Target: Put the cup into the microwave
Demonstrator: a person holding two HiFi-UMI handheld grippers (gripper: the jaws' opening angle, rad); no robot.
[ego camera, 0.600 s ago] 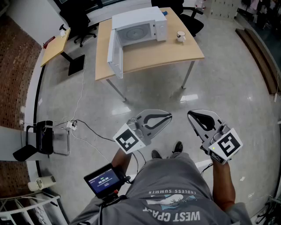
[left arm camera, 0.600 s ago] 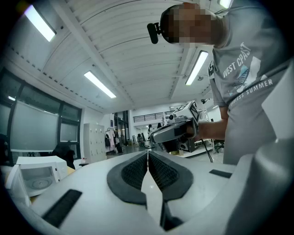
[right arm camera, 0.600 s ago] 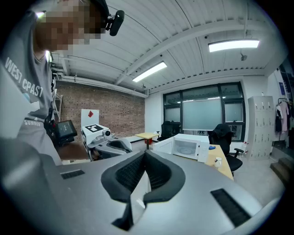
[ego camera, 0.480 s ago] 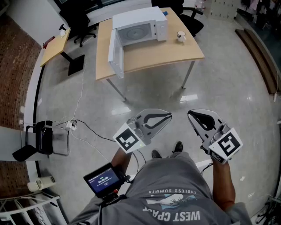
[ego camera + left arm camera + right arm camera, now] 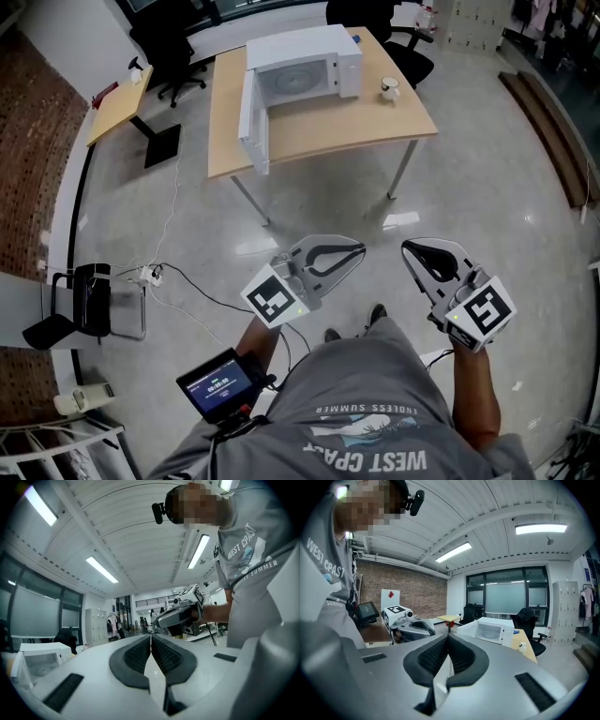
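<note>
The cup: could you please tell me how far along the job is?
Done: the door of the microwave already stands open. In hand: nothing; the left gripper and right gripper are both shut and empty, away from the table. Left: grasp the cup beside the microwave and place it inside.

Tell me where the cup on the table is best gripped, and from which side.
Probably across its side wall, below the rim. The cup stands upright on the table, right of the open microwave and apart from it, so coming level from the table's near edge looks clear. Whether a handle faces that way is too small to tell.
</note>
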